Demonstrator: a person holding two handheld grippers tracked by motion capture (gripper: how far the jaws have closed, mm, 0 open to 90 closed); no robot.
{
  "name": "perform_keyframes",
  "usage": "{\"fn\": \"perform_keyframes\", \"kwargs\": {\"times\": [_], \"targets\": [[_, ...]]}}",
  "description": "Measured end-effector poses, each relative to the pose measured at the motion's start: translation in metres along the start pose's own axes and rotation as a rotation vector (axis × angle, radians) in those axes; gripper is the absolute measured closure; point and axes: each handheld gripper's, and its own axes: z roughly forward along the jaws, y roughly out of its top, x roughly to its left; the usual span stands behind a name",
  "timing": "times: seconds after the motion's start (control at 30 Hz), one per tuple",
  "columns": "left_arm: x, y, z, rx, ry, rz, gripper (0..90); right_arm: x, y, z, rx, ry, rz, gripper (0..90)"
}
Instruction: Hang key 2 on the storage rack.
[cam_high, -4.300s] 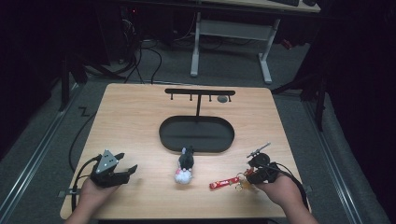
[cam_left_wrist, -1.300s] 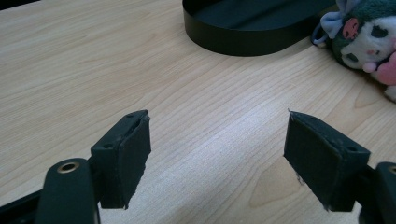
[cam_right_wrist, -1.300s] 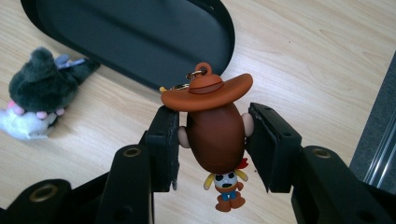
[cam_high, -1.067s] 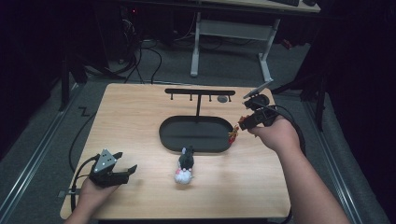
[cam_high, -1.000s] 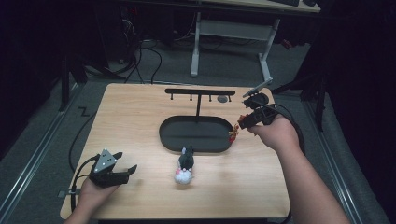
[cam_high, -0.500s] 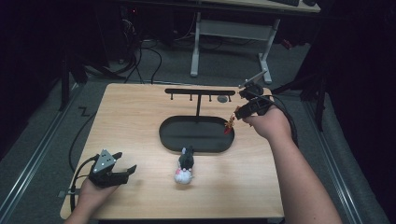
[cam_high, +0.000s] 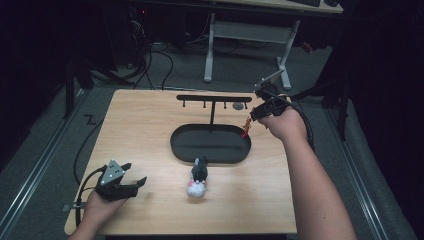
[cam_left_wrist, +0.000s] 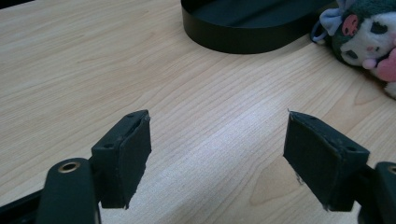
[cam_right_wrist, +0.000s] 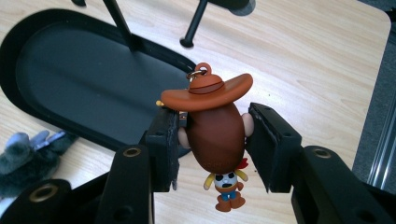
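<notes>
The right gripper (cam_right_wrist: 212, 140) clamps a cowboy figure keychain (cam_right_wrist: 215, 135) by its brown head, hat up, held in the air at the upper right of the high view, just right of the black oval tray (cam_high: 210, 145) and near the end of the black hook rack (cam_high: 214, 98). The left gripper (cam_left_wrist: 217, 158) rests wide open and empty at the lower left of the wooden surface (cam_high: 145, 130). A plush toy (cam_high: 199, 179) lies just below the tray.
</notes>
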Motion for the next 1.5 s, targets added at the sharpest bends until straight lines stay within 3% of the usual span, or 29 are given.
{"fn": "perform_keyframes", "kwargs": {"times": [0.7, 1.2, 1.5], "targets": [[0.001, -0.001, 0.001, 0.005, 0.0, 0.003, 23.5, 0.005, 0.028, -0.003, -0.021, -0.04, -0.004, 55.3], [0.001, -0.001, 0.001, 0.006, -0.002, 0.003, 23.5, -0.005, 0.02, 0.015, 0.001, -0.054, 0.025, 55.3], [0.0, 0.0, 0.001, 0.005, -0.003, 0.003, 23.4, -0.006, 0.024, 0.011, -0.005, -0.066, 0.026, 55.3]]}}
